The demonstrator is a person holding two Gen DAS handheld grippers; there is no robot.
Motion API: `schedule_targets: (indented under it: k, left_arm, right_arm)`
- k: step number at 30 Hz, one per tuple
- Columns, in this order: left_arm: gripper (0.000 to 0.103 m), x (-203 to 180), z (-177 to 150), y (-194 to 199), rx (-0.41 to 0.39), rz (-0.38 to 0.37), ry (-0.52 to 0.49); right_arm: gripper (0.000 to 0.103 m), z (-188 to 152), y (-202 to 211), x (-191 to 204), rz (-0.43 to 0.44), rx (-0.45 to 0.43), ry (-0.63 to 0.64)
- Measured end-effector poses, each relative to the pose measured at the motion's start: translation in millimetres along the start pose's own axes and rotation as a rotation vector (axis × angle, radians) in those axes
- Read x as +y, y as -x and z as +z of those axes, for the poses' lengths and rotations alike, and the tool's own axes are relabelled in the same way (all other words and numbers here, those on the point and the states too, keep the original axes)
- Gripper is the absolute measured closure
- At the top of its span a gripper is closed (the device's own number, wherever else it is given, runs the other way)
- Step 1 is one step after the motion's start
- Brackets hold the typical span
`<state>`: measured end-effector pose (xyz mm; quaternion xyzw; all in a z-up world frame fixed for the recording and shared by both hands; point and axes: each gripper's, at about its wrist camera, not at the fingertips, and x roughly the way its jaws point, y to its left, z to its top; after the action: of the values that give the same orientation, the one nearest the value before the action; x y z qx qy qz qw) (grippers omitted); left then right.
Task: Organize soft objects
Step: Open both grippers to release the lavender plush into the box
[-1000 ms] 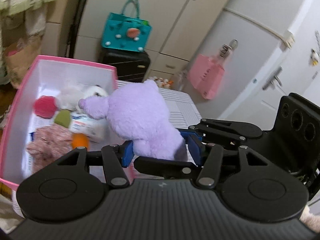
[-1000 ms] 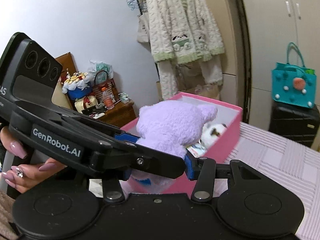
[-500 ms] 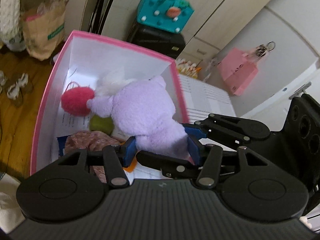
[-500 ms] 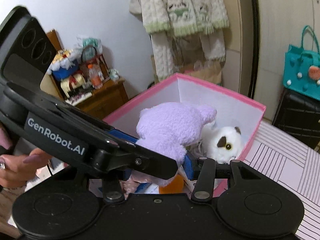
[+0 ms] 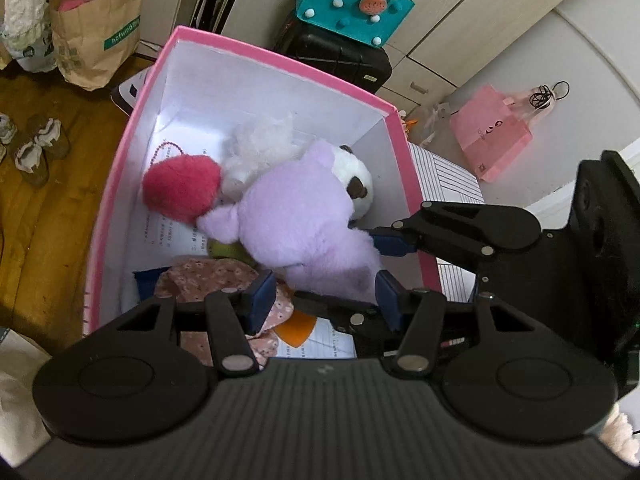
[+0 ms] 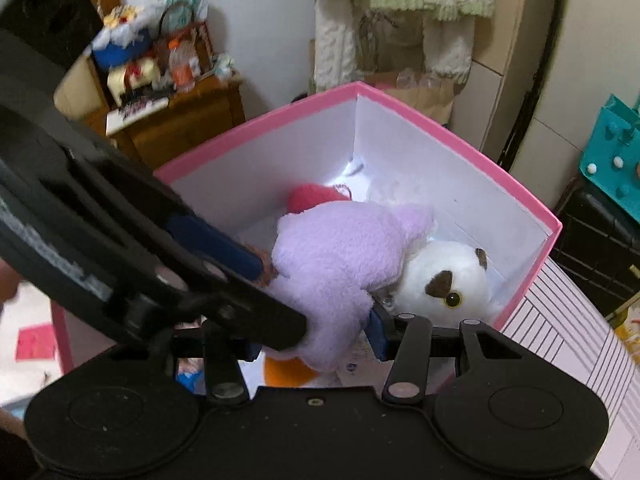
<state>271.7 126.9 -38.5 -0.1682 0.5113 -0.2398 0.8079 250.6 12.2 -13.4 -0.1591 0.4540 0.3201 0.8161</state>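
A purple plush toy lies inside the pink box, on top of other soft things. It also shows in the right wrist view. My left gripper is over the box with its jaws spread a little wider than the toy's rear end, no longer pressing it. My right gripper has its jaws at the toy's lower end; the left gripper's arm hides its left pad, so its grip is unclear. A red pompom, a white owl plush and a floral cloth lie in the box.
The box stands on a pink striped surface. A black suitcase with a teal bag stands behind it. A pink bag, a paper bag and a wooden cabinet stand around.
Both grippers carried the purple toy from above the box edge down into the box. The left jaws have opened slightly off the toy, which now rests on the other toys.
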Motion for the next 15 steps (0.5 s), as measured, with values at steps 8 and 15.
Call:
schedule_targets:
  k: [8,15]
  left_arm:
    - [0.048,-0.4,10.9,4.3,-0.048,0.029,-0.024]
    - [0.049,-5.5,18.5,-13.1,-0.028,0.099,-0.061]
  right_arm:
    - [0.042,0.5,7.5,6.7,-0.065,0.031,0.12]
    - [0.034,-9.9,28.5,6.7,-0.136,-0.049,0.112]
